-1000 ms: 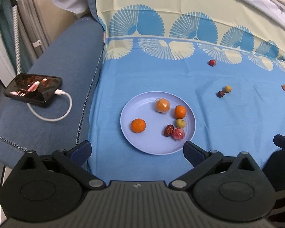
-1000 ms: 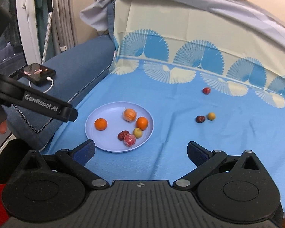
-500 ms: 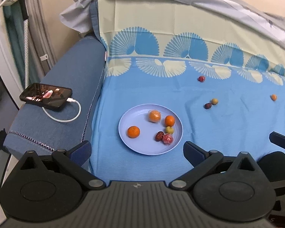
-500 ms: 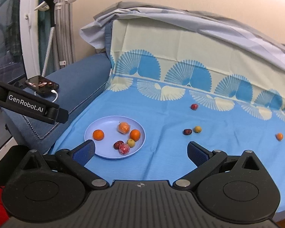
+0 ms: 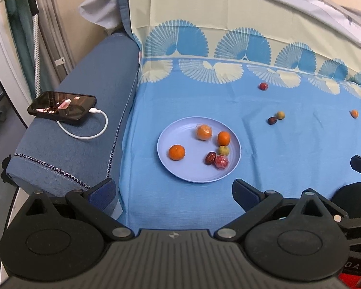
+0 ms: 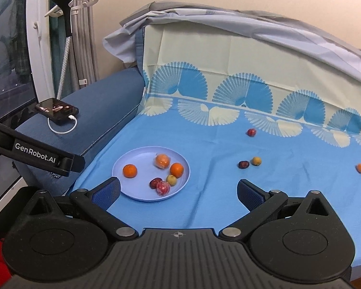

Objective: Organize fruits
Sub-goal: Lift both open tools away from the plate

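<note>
A blue sheet (image 6: 204, 144) with a fan-patterned cream border covers a sofa seat, its denim-blue armrest (image 5: 84, 120) to the left carrying a phone (image 5: 62, 106) plugged into a white cable (image 5: 93, 130). Both tools hang above the near edge of the seat with nothing in them: the left gripper (image 5: 173, 190) has its jaws spread wide, and the right gripper (image 6: 178, 192) likewise shows its jaws wide apart. On the sheet just beyond them sits a lavender plate (image 6: 137, 154) holding six fruits: a bare tangerine (image 6: 130, 170) alone at its left, a plastic-wrapped tangerine (image 6: 162, 160) at the back, an orange one (image 6: 177, 169) beside it, then a small green fruit (image 6: 171, 180), a dark red date (image 6: 155, 183) and a wrapped red fruit (image 6: 163, 188) clustered at the near right. Well apart from the plate, four pieces lie loose on the sheet: a red fruit (image 6: 251, 132) near the border, a dark date (image 6: 243, 164) touching a yellow-green fruit (image 6: 256, 161), and a small orange fruit (image 6: 360, 167) far right.
</note>
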The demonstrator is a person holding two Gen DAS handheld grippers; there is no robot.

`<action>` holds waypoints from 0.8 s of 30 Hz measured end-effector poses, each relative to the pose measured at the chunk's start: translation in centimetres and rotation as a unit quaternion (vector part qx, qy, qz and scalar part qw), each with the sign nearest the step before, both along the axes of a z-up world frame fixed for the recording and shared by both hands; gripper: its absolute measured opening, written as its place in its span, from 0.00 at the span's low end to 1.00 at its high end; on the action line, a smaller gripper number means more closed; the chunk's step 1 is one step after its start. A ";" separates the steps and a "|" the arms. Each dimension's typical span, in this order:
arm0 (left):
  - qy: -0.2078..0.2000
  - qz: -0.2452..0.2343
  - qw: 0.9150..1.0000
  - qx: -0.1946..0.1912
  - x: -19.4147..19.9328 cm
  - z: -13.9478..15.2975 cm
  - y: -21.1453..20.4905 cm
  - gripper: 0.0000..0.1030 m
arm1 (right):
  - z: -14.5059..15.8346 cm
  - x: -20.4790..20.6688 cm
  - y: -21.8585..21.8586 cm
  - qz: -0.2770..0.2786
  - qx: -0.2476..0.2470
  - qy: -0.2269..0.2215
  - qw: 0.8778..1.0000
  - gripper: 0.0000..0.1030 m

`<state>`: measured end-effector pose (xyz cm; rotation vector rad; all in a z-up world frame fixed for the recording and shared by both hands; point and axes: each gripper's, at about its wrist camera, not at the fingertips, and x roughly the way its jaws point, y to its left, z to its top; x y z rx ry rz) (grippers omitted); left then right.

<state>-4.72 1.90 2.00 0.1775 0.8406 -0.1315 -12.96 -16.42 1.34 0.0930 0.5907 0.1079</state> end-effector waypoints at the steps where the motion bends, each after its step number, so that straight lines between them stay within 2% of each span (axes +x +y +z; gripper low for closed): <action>1: 0.000 0.001 1.000 0.001 0.1 -0.1 0.1 1.00 | -0.1 0.1 0.1 0.003 0.001 0.003 1.000 0.99; 14: 0.023 0.010 1.000 0.005 1.1 -1.3 0.1 1.00 | -1.5 1.5 -0.1 0.015 0.024 0.039 0.999 0.99; 24: 0.030 0.001 0.999 0.016 1.7 -1.8 -1.1 1.00 | -2.1 1.9 -0.7 0.017 0.041 0.048 0.998 0.99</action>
